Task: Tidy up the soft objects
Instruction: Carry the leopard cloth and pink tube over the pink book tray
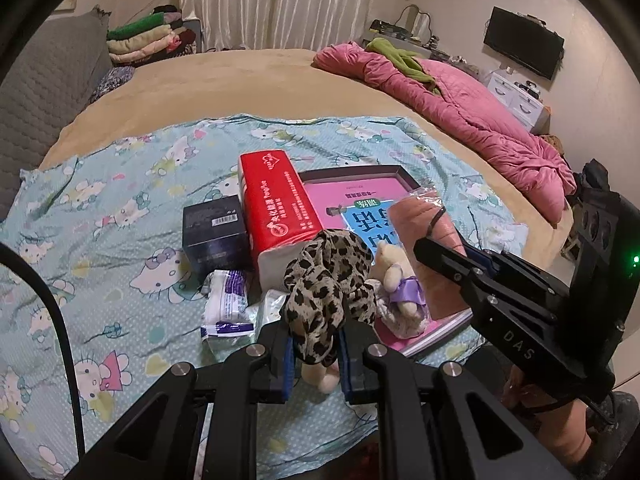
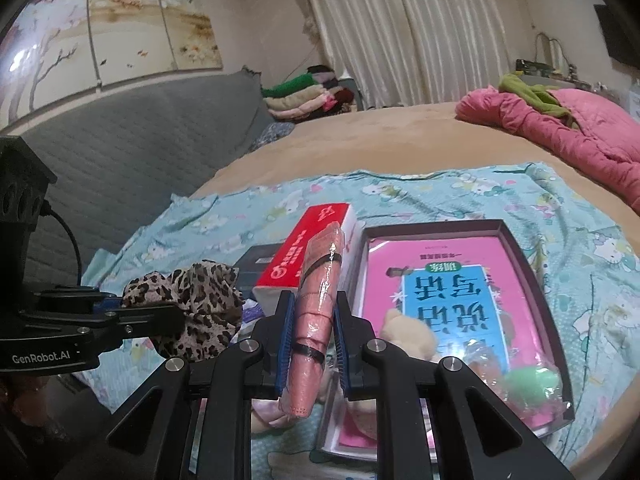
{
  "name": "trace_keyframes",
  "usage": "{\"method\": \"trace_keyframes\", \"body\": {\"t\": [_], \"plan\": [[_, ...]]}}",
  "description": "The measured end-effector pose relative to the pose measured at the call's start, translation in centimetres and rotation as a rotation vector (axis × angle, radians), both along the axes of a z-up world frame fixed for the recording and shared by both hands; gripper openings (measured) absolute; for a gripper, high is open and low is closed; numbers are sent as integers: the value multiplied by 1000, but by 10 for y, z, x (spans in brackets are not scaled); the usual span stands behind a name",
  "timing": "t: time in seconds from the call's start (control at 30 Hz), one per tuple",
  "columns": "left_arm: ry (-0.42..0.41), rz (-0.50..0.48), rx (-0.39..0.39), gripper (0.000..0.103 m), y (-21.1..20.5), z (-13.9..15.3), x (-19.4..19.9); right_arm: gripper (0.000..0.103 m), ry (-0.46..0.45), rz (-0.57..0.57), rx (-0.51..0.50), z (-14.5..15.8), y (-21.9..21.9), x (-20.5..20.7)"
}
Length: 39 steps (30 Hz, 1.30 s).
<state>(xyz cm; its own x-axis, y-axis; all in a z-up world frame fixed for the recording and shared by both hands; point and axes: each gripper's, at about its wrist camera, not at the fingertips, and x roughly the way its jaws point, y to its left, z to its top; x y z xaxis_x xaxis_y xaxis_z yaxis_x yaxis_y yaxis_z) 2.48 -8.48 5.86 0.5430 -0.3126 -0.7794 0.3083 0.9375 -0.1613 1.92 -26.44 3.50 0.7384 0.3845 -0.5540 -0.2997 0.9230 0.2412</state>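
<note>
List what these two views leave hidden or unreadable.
- Left wrist view: teddy bear partly hidden by leopard cloth.
- Left wrist view: dark box label too small to read.
- Right wrist view: book lower part covered by the right gripper and pink roll.

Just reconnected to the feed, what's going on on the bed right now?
A person works two handheld grippers over the Hello Kitty sheet. The left gripper is shut on a leopard-print fabric piece; the right gripper is shut on a plastic-wrapped pink roll. A small teddy bear lies on the pink book.
</note>
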Motion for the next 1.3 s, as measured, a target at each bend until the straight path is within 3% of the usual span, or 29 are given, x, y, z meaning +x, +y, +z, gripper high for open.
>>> {"method": "trace_keyframes", "body": {"t": [0.43,0.63,1.3], "plan": [[-21,-33,6,17,-24,8,6,19,-71,-88,-35,16,-27,-9],[-28,-60,10,17,-41,11,11,19,-83,-135,-7,18,-48,-10],[10,-168,11,17,-115,-5,31,19,-55,-315,70,11,-118,-15]]}}
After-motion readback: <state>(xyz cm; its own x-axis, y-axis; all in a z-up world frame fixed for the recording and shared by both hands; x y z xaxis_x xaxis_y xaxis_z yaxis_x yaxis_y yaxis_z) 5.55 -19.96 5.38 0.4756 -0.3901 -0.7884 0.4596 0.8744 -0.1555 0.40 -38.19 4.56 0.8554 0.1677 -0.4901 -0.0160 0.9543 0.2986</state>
